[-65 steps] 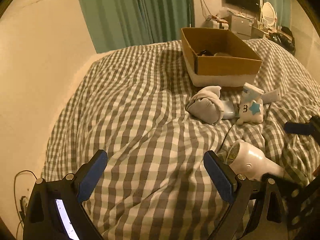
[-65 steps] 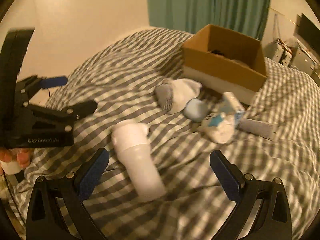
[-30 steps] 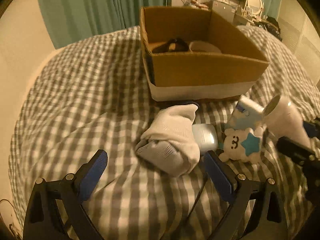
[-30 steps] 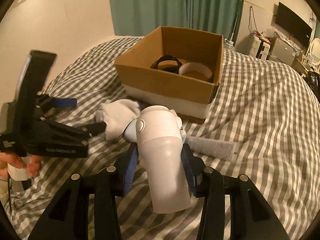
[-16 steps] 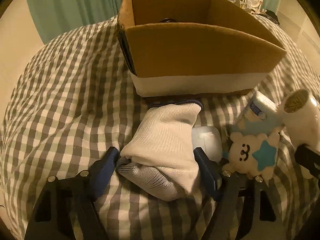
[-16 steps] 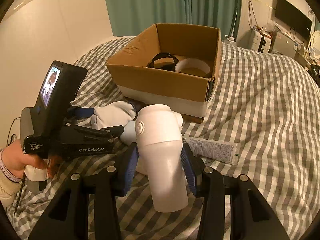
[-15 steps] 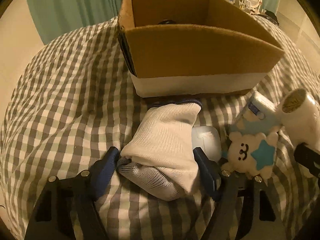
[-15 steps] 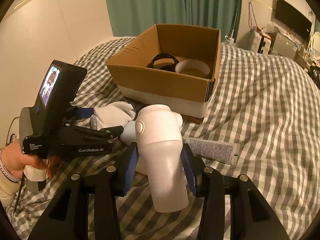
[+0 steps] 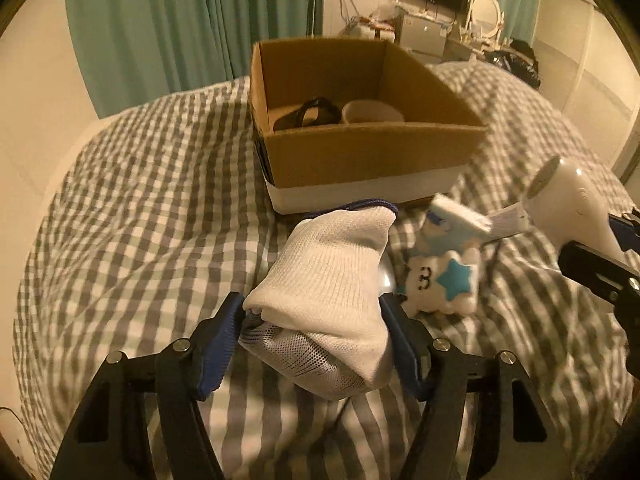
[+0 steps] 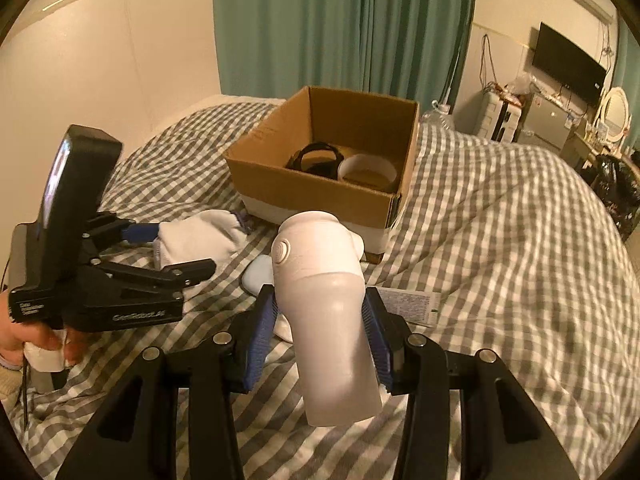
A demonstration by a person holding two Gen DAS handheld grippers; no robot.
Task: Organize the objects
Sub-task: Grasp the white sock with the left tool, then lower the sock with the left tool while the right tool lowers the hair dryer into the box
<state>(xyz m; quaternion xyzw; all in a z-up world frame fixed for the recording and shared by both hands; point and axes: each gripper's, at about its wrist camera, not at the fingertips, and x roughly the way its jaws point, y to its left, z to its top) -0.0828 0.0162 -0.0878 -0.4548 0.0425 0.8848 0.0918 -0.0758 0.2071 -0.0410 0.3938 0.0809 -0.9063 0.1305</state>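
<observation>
one box, two tongs

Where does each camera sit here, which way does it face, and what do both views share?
Left wrist: on the left tool, facing the cardboard box; its fingers clamp the rolled sock.
Right wrist: on the right tool, facing the box from its right; its fingers clamp the white hair dryer; the person's left hand shows.
Shared: box, sock, dryer, checkered bed.

A bed covered in a grey-and-white checked quilt fills the room under warm, dim light. Teal floor-length curtains hang behind it beside plain cream walls. At the far right, a black wall-mounted television hangs above cluttered white drawers and an oval white-framed mirror.
</observation>
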